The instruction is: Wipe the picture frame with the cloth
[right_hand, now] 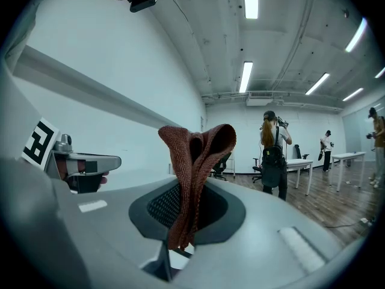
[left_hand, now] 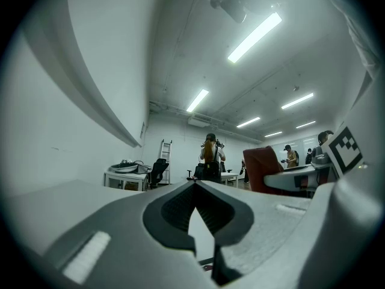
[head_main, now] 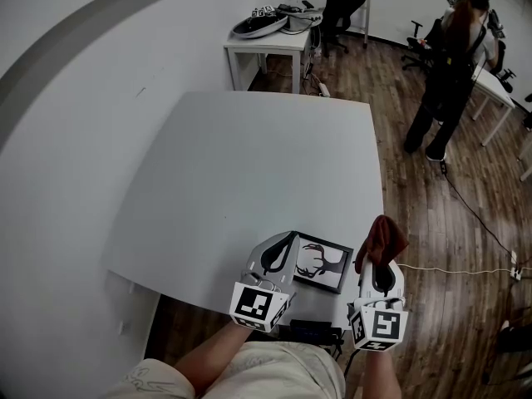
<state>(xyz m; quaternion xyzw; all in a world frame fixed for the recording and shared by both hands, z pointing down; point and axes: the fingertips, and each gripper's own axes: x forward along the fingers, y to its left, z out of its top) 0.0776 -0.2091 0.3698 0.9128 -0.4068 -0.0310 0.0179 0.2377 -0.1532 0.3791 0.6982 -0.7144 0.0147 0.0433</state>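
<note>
L gripper (head_main: 283,246) and R gripper (head_main: 376,266) are side by side, a bit apart, both pointing fwd. L jaws are closed together, nothing btw them. R jaws are clamped on the cloth (head_main: 384,238). L forearm (head_main: 208,360) enters from the bottom edge.

Open across nearly all of the white desk (head_main: 249,156), bare from far edge to near. Blocked only at the near edge by the picture frame (head_main: 322,264), flat between left claw (head_main: 283,244) and right claw (head_main: 379,263) gripping the cloth (head_main: 384,238). Hemmed on the left by the wall (head_main: 66,156).
</note>
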